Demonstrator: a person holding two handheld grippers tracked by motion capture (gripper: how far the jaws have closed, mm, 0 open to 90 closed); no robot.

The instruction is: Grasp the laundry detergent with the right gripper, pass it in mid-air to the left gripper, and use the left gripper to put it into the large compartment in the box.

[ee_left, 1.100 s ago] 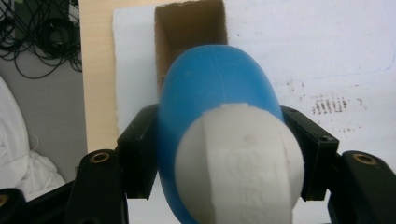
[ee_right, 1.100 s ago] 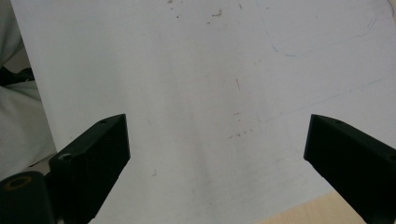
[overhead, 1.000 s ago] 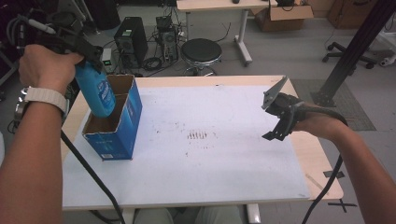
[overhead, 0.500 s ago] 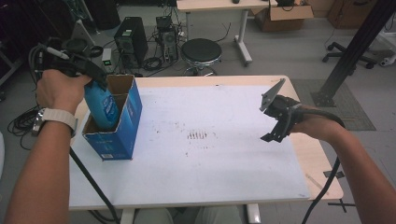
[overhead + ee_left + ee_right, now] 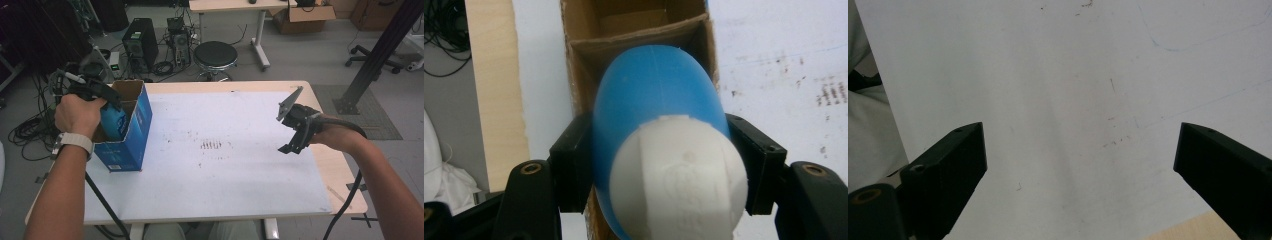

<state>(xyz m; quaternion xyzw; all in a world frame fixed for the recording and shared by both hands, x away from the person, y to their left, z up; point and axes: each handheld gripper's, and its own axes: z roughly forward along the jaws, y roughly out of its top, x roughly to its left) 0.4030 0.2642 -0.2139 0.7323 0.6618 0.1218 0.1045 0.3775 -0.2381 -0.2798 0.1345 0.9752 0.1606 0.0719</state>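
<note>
At a white table (image 5: 240, 170), our left gripper (image 5: 659, 160) grasps a blue bottle (image 5: 654, 95), lowering it into the box (image 5: 131, 145); next, release; right gripper (image 5: 1080, 160) idle, jaws apart.

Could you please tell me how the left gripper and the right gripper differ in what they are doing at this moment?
The left gripper is shut on a blue bottle with a white cap; the right gripper is open with nothing between its fingers. The left gripper holds its bottle at the mouth of the blue box; the right gripper hangs over bare white table. Both have black fingers and sit in a person's hand.
</note>
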